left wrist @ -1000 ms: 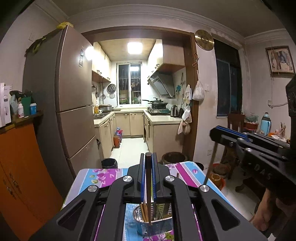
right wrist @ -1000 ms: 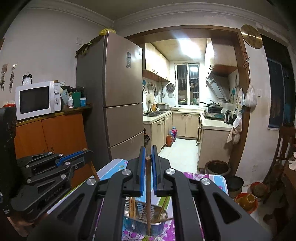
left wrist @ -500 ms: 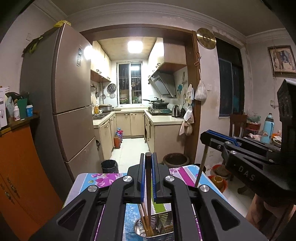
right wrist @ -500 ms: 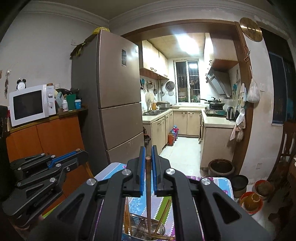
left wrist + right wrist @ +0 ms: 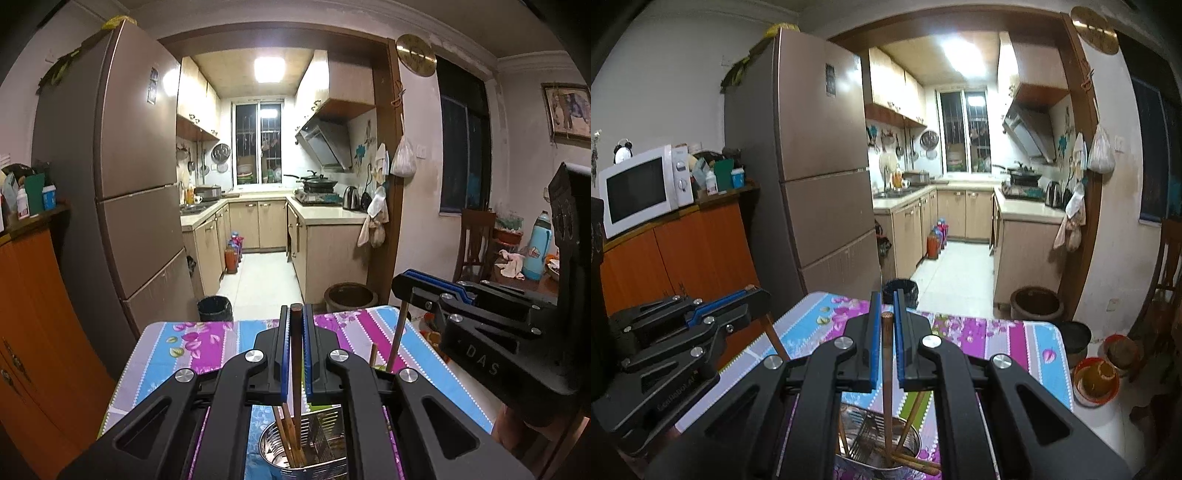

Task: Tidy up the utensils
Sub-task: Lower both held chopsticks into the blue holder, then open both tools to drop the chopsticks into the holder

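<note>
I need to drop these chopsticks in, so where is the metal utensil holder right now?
The metal utensil holder stands on the striped tablecloth at the bottom centre of both wrist views, right below both grippers.

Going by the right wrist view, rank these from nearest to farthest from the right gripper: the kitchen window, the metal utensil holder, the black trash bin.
1. Metal utensil holder, right under the right gripper, on the table.
2. Black trash bin, on the floor past the table's far edge.
3. Kitchen window, on the kitchen's back wall.

The metal holder (image 5: 314, 448) is cut off by the bottom edge under the left gripper (image 5: 295, 354), whose arms hide the chopstick's (image 5: 296, 369) lower end inside it.
</note>
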